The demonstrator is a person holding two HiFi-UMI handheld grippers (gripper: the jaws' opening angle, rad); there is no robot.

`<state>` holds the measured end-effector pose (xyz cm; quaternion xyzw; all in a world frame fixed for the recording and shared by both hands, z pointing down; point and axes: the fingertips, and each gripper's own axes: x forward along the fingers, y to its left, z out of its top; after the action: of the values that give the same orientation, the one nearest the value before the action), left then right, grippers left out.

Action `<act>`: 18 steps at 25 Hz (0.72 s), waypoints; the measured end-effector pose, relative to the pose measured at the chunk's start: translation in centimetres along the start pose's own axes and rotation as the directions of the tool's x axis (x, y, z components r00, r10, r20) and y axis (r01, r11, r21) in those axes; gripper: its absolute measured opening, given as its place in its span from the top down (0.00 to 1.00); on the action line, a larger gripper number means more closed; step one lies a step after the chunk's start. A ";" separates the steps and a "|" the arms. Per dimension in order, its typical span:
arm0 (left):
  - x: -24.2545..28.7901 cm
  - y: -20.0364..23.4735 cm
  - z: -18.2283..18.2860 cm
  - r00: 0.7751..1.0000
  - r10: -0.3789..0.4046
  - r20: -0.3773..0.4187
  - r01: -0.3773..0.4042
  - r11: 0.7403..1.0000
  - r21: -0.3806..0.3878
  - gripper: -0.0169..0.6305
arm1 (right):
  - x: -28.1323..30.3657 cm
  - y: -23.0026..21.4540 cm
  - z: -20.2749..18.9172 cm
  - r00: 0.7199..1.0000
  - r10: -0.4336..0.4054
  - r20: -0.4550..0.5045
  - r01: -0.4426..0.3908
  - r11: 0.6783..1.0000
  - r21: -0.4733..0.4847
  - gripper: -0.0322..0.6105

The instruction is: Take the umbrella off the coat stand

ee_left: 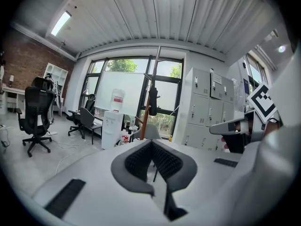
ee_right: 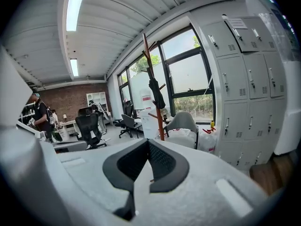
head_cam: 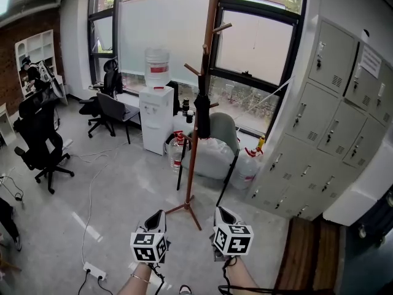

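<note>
A wooden coat stand [head_cam: 198, 158] rises in the middle of the room before the window. A folded black umbrella [head_cam: 202, 112] hangs upright from one of its pegs, about halfway up the pole. My left gripper [head_cam: 158, 216] and right gripper [head_cam: 220, 212] are low in the head view, side by side, well short of the stand's feet. Both point toward it with jaws shut and empty. The left gripper view looks past the left gripper [ee_left: 152, 144] to the umbrella [ee_left: 153, 100] far ahead. In the right gripper view the umbrella [ee_right: 156, 93] hangs beyond the right gripper [ee_right: 148, 142].
A white water dispenser [head_cam: 156, 112] and a grey chair [head_cam: 216, 141] with white bags stand behind the stand. Grey lockers [head_cam: 331, 121] line the right wall. Black office chairs [head_cam: 42, 137] are at left. A power strip [head_cam: 95, 270] and cables lie on the floor.
</note>
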<state>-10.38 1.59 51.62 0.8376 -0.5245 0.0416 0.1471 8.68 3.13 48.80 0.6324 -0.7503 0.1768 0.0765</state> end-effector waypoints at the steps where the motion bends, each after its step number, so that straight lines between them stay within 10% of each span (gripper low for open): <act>1: 0.7 0.0 0.3 1.000 0.006 0.002 -0.006 1.000 -0.002 0.97 | 0.7 -0.4 0.4 1.000 0.004 0.000 -0.004 1.000 -0.001 0.94; 18: 7.6 0.4 1.7 0.999 0.046 -0.011 -0.046 0.999 -0.001 0.97 | 6.7 -5.0 1.9 0.999 0.025 -0.022 -0.025 1.000 0.019 0.94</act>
<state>-7.44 -5.65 51.79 0.8249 -0.5429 0.0494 0.1494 12.51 -4.39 50.17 0.6217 -0.7555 0.1920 0.0767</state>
